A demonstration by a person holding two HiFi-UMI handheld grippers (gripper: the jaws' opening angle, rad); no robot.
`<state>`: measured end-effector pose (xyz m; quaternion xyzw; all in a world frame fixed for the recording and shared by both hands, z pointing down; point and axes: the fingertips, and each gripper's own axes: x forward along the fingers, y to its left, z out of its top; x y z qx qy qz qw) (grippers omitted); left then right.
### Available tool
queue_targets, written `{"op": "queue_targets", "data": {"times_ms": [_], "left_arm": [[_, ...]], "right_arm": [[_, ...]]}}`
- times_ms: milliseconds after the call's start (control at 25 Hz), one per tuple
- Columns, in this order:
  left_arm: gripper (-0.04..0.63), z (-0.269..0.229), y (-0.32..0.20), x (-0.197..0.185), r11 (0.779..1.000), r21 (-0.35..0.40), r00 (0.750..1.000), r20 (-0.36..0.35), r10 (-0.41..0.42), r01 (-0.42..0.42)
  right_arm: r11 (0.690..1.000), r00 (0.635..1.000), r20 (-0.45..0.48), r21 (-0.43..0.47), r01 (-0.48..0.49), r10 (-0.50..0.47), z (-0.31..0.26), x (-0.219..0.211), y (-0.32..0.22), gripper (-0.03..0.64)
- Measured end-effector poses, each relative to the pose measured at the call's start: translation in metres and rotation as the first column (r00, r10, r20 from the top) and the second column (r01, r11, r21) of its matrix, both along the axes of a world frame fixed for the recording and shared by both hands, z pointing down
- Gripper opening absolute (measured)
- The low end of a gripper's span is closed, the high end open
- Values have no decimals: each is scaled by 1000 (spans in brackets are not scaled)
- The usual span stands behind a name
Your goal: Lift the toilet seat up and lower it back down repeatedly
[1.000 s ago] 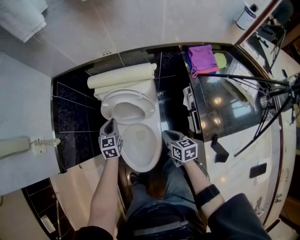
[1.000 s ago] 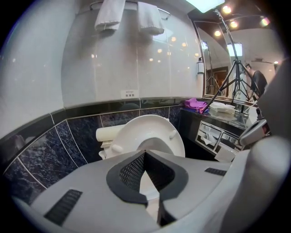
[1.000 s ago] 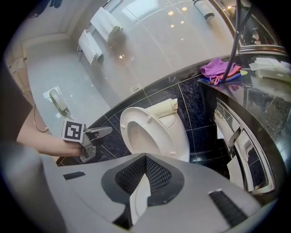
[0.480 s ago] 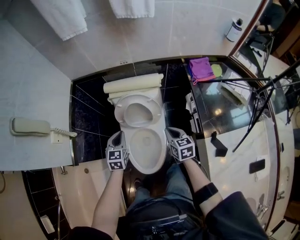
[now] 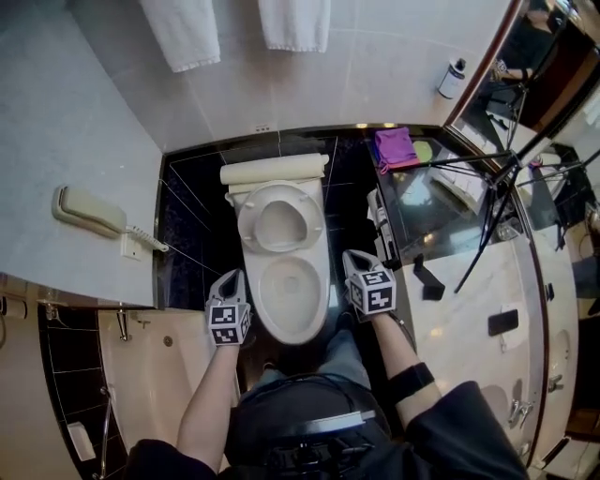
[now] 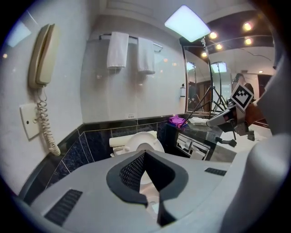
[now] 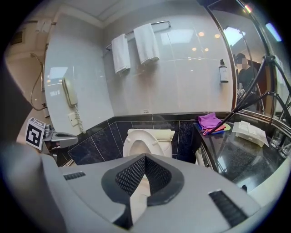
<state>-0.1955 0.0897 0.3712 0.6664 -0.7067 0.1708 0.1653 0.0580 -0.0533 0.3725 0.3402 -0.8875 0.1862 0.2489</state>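
The white toilet bowl [image 5: 286, 292] stands open, and its seat [image 5: 279, 223] is raised and leans back against the cream lid roll [image 5: 275, 170]. My left gripper [image 5: 232, 278] hangs beside the bowl's left rim and my right gripper [image 5: 355, 257] beside its right rim; neither touches the toilet. Both are shut with nothing between the jaws. In the left gripper view the closed tips [image 6: 144, 154] point at the raised seat [image 6: 136, 144], with the right gripper [image 6: 212, 121] at the right. The right gripper view shows its closed tips [image 7: 145, 156] below the seat [image 7: 132, 144].
A black stone counter [image 5: 441, 225] stands right of the toilet, with a purple cloth [image 5: 395, 147] and tripod legs [image 5: 487, 225] over it. A wall phone [image 5: 89, 212] hangs at the left. Two white towels [image 5: 295, 23] hang on the back wall. The person's legs fill the floor before the bowl.
Both grippers have risen and drawn back from the bowl's rim. The head view has pulled back, showing more wall, the towels and the phone. The seat has stayed raised.
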Motion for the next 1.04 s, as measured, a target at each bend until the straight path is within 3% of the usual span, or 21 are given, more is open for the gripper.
{"op": "queue_targets", "data": {"times_ms": [400, 1040], "left_arm": [[0, -24, 41, -2, 999, 39, 1000, -2, 4, -4], [0, -29, 41, -1, 998, 63, 1000, -22, 10, -9]], "right_arm": [[999, 1000, -21, 29, -17, 17, -8, 17, 36, 12], [1000, 999, -41, 26, -9, 11, -7, 22, 44, 12]]}}
